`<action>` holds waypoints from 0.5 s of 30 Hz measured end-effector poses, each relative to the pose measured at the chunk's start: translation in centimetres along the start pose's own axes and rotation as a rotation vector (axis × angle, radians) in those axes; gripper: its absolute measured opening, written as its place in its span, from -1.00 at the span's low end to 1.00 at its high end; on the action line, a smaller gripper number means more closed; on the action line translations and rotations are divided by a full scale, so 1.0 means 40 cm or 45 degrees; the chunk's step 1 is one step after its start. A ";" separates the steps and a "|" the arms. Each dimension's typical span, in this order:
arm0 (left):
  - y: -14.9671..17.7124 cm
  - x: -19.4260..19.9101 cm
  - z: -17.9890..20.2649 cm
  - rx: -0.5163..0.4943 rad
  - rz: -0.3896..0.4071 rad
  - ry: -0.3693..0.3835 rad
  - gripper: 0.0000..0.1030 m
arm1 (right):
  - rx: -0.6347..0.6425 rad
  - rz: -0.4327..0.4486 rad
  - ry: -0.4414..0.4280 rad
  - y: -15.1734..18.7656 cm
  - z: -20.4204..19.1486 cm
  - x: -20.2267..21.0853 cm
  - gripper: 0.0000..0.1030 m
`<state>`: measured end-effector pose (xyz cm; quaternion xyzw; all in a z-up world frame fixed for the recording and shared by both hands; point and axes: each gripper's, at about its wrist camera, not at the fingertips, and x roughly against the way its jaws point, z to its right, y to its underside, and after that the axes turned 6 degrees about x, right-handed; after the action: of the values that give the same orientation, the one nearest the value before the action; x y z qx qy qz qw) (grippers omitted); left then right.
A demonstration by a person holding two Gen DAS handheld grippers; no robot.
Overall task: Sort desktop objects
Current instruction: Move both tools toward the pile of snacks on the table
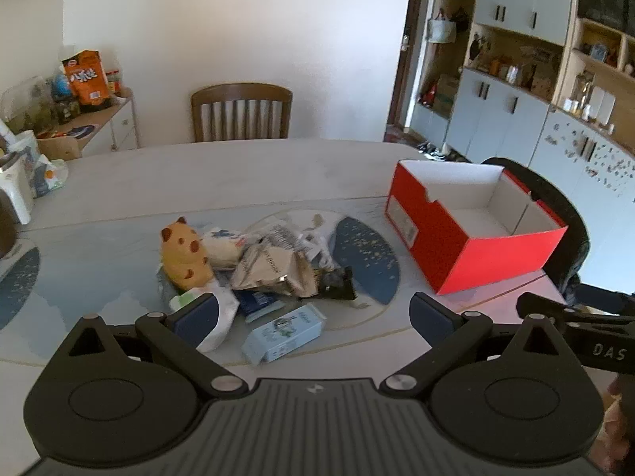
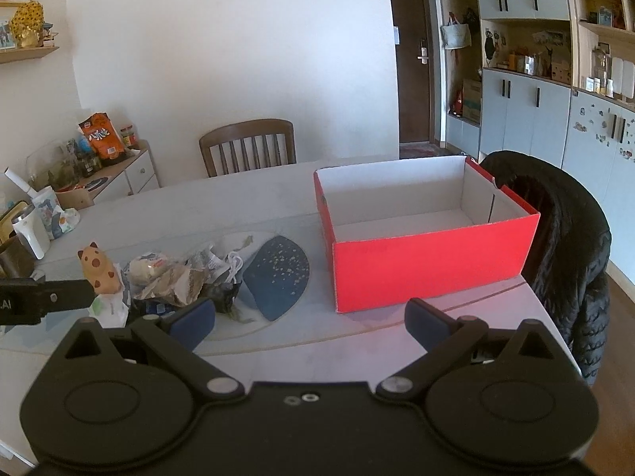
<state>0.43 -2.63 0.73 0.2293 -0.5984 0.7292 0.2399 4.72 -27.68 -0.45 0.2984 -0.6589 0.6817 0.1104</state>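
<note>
Both fingers spread wide, empty; light-blue carton (image 1: 283, 333) visible only left view.

red box (image 2: 432, 265), yellow brown-spotted toy (image 1: 183, 252)

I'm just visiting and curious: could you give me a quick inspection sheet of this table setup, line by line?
Surface: pale table with blue-patterned mats.
Job's things: red box, open-topped, nothing seen inside; beside it a pile with a yellow cat figure, crumpled wrappers, a light blue carton.
Clutter: cups and packets at the table's left edge.
Grippers: left gripper and right gripper open, holding nothing.
Cables: nothing seen.
Surroundings: wooden chair, black jacket, cabinets.
</note>
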 end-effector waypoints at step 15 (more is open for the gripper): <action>-0.006 -0.004 0.036 -0.001 0.059 0.017 1.00 | 0.045 0.017 -0.018 -0.014 0.026 -0.009 0.98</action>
<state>0.77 -4.01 1.09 0.2104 -0.6022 0.7358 0.2272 5.56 -28.52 -0.24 0.3007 -0.6495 0.6917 0.0962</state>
